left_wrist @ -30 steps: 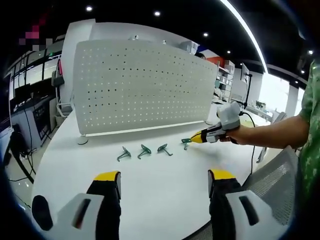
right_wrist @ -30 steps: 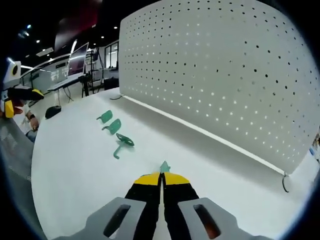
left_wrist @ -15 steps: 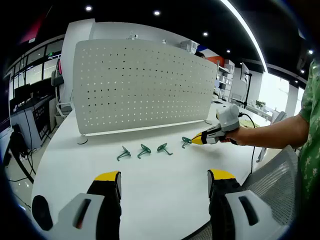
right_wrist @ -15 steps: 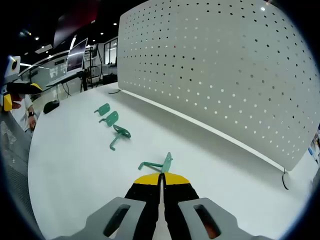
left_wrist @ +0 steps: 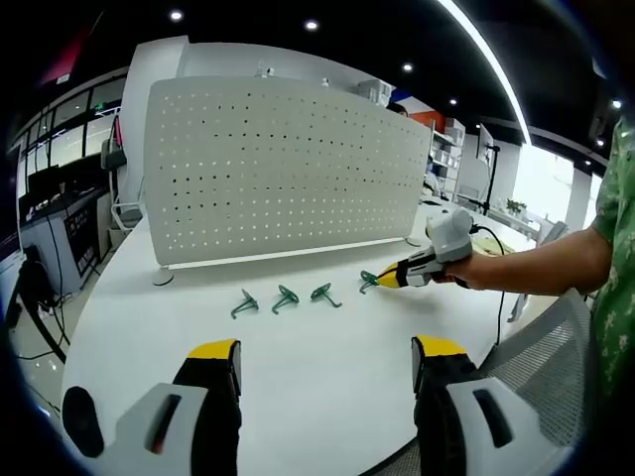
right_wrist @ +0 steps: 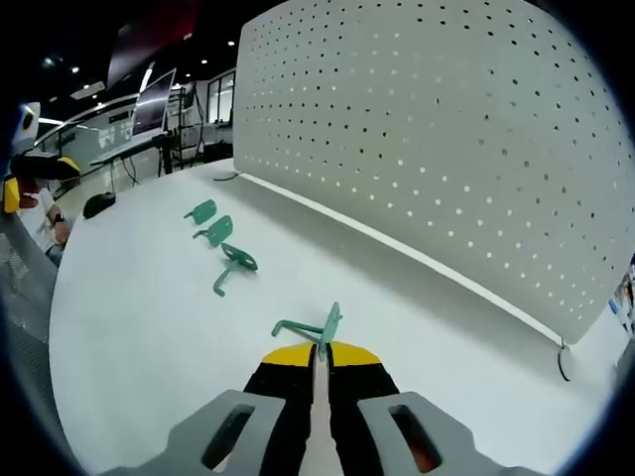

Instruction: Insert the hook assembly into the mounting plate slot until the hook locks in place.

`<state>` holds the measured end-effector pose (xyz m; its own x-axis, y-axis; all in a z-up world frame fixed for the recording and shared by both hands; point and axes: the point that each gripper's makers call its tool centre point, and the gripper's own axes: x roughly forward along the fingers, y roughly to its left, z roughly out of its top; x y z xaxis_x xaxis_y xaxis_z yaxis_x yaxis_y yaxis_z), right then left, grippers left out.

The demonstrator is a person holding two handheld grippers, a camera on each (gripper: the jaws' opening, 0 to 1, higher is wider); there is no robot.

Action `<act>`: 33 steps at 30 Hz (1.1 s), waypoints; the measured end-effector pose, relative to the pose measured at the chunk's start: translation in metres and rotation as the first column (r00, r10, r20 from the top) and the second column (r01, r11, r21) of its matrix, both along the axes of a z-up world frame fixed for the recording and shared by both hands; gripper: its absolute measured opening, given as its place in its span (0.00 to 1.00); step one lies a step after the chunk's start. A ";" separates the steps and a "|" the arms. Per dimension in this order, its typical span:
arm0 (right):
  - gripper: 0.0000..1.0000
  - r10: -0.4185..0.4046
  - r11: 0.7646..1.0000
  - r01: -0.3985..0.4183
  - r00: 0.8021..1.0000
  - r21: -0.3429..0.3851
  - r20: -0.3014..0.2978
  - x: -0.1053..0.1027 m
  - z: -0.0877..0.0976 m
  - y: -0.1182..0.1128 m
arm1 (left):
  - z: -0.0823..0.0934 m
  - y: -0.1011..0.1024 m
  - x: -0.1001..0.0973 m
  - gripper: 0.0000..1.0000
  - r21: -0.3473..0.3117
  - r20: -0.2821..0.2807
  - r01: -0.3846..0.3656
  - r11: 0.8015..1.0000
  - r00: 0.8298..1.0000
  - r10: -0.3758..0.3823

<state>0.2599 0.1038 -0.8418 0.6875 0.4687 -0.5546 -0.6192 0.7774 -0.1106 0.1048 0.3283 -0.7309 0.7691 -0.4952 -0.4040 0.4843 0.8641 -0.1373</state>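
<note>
The right gripper (right_wrist: 319,349) pinches the hook (right_wrist: 316,326) by its flat plate; it looks light, stiff, and likely to twist.

Your left hand-held gripper (left_wrist: 327,362) rises at the frame's bottom, jaws wide apart; your right hand-held gripper (right_wrist: 317,349) sits bottom centre, jaws pressed together.

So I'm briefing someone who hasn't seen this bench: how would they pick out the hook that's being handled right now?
Find the big white perforated panel standing on the white table; a row of four green hooks runs along in front of it. Three hooks lie loose on the table. The held hook is the end one, pinched in the yellow tips of the right gripper.
</note>
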 end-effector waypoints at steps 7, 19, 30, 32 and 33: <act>0.00 0.002 1.000 -0.002 1.000 -0.001 0.006 0.001 0.003 -0.001 | 0.000 -0.001 0.000 0.72 0.000 -0.002 0.003 1.000 1.000 -0.003; 0.00 -0.002 0.999 0.002 1.000 0.036 -0.009 -0.007 0.019 0.003 | -0.001 -0.003 -0.001 0.71 -0.003 -0.006 0.017 1.000 1.000 -0.017; 0.00 -0.014 0.998 0.015 1.000 0.053 -0.022 -0.017 0.035 0.000 | 0.000 -0.007 -0.003 0.69 -0.004 -0.008 0.039 0.999 0.999 -0.039; 0.00 -0.017 0.998 0.019 0.999 0.055 -0.027 -0.018 0.038 -0.001 | 0.001 -0.008 -0.004 0.69 0.000 -0.003 0.045 0.999 0.999 -0.045; 0.00 -0.016 0.998 0.018 0.999 0.055 -0.029 -0.020 0.040 -0.001 | 0.002 -0.010 -0.004 0.69 0.003 0.004 0.051 0.999 0.999 -0.051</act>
